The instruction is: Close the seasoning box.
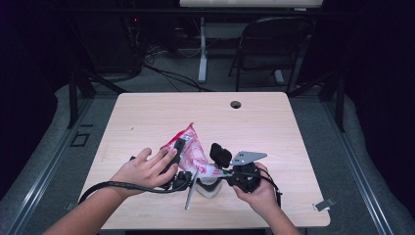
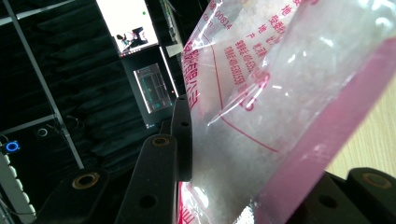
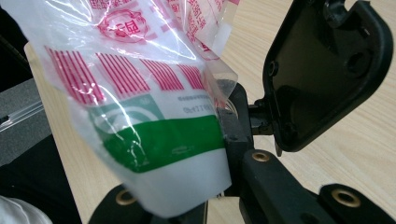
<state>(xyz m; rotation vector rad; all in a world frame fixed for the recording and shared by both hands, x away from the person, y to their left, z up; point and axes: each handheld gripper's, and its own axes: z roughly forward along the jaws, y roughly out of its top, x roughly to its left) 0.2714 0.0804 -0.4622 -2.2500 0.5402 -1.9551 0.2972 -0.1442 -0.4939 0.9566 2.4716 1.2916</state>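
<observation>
Bag [image 1: 193,149] of red-printed clear plastic sits mid-table toward the near edge, strung between both tools. Left gripper [image 1: 177,147] jaws pinch its film; right gripper [image 1: 221,159] jaws clamp its white-and-green end. Best pull apart evenly, keeping both pinches firm.

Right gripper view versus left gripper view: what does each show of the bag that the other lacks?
The right gripper view alone shows the white packet with a green band inside the plastic bag, plus red stripes. The left gripper view alone shows the bag's pink edge band and screens in the dark room. Both show clear plastic with red print between black jaws, over the wooden table.
</observation>
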